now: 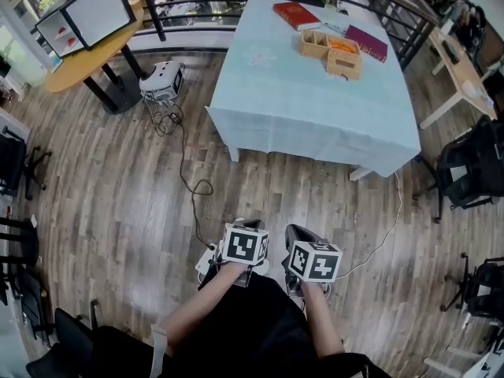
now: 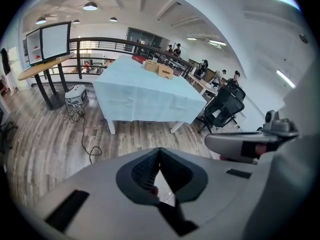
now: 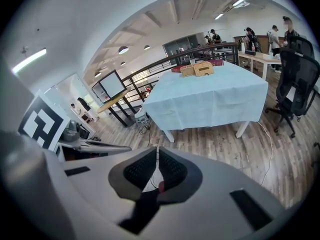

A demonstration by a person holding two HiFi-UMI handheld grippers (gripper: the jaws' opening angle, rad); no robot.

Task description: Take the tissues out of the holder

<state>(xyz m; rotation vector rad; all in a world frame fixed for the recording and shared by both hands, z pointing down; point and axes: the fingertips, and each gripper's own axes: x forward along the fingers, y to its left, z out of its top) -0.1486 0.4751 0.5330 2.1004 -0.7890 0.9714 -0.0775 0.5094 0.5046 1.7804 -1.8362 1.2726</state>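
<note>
— Spotted the holder [image 1: 331, 51] anywhere?
— Found at about 1 o'clock in the head view, on the far end of the table [image 1: 315, 116], just beside a red book [image 1: 296, 14] and a maroon book [image 1: 367, 43]. Looked wooden, with compartments and something orange [image 1: 343, 45] inside. Couldn't make out the tissues from that far off.
— And the left gripper [image 2: 160, 150] and right gripper [image 3: 157, 150]?
— Held low at 6 o'clock, side by side close to the body, well apart from the table. Pointed roughly toward it. Probably carried that way for want of anything within reach.
— Checked the jaws?
— Found closed on both, pads meeting at the tips, with only floor behind them. Gripped nothing. Judged sensible for walking, though due for opening before any pinch at the tissues.
— Judged the task begun?
— Hardly. Took the approach as the step in hand: needed to cross the floor to the near edge of the table first, minding the cable [image 1: 185, 160] at 11 o'clock from the grippers.
</note>
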